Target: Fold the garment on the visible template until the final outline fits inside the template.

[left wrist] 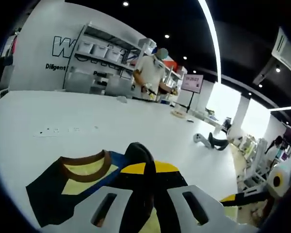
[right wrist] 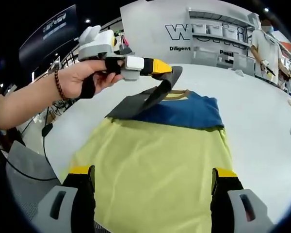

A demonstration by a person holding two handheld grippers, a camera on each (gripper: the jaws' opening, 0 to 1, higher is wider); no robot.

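A T-shirt lies flat on the white table; it is yellow with a blue upper band, a brown collar and black sleeves. A hand holds my left gripper, which is shut on one black sleeve and lifts it off the table. In the left gripper view the pinched black fabric bunches up between my left gripper's white jaws. My right gripper hovers over the yellow near hem, jaws wide apart with nothing between them. Its yellow-tipped fingers enter the left gripper view from the right.
A person stands at the table's far side, in front of shelves with bins and a sign. A black and white device lies on the far right of the table. A cable hangs off the table's left edge.
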